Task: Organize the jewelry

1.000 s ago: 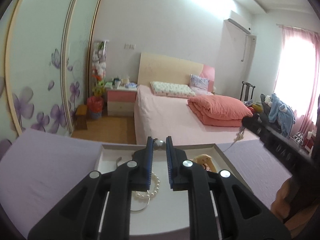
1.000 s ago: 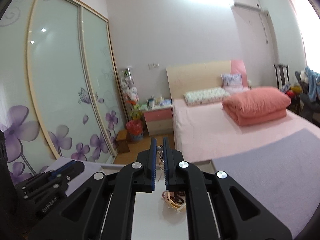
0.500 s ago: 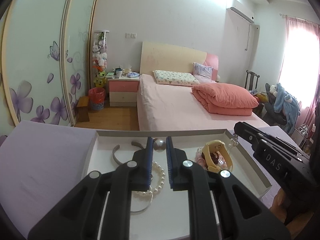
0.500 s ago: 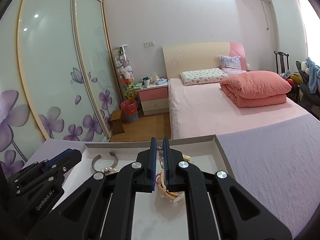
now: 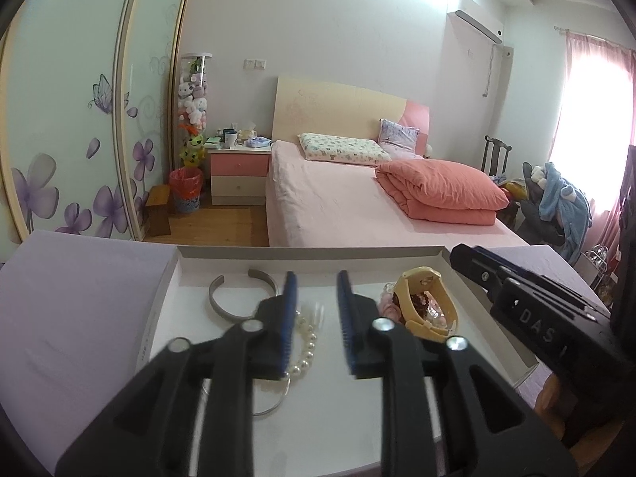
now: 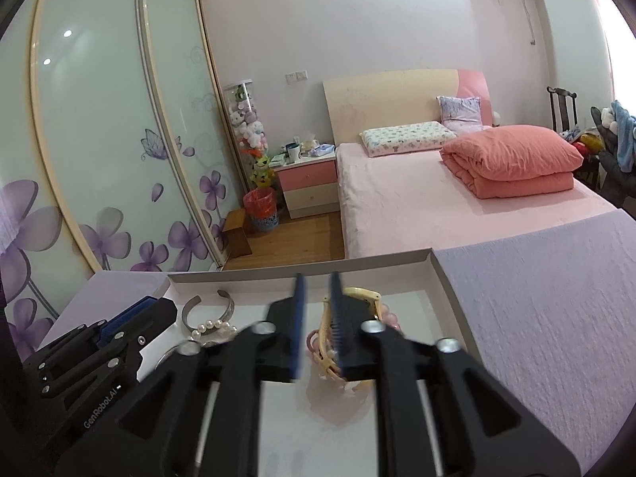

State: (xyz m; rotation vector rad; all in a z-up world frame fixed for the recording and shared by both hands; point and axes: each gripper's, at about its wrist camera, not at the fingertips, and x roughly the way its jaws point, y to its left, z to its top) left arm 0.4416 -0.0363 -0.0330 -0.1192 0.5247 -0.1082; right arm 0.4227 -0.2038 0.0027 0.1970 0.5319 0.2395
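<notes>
A shallow white tray (image 5: 310,252) lies on a lilac cloth. In it are a silver cuff (image 5: 222,302), a pearl bracelet (image 5: 308,346), a thin silver bangle (image 5: 274,407), a yellow hair claw (image 5: 427,302) and pink beads (image 5: 387,310). My left gripper (image 5: 314,280) hovers over the pearls with its jaws opening; only a pale blur shows low in the gap. My right gripper (image 6: 316,278) hangs over the tray (image 6: 298,270) beside the yellow hair claw (image 6: 359,296). Its jaws are opening and grip nothing. The silver cuff (image 6: 206,306) and pearls (image 6: 210,326) lie to its left.
The right gripper's tip (image 5: 473,258) reaches over the tray's right wall; the left gripper's tip (image 6: 151,308) sits at the tray's left corner. The lilac cloth (image 6: 536,298) spreads on both sides. Beyond are a pink bed (image 5: 357,206), a nightstand (image 5: 238,171) and sliding wardrobe doors (image 6: 119,139).
Both pairs of jaws have parted from shut. The round pearl piece that sat between the left fingertips is gone from them. The thin piece between the right fingers is gone too.
</notes>
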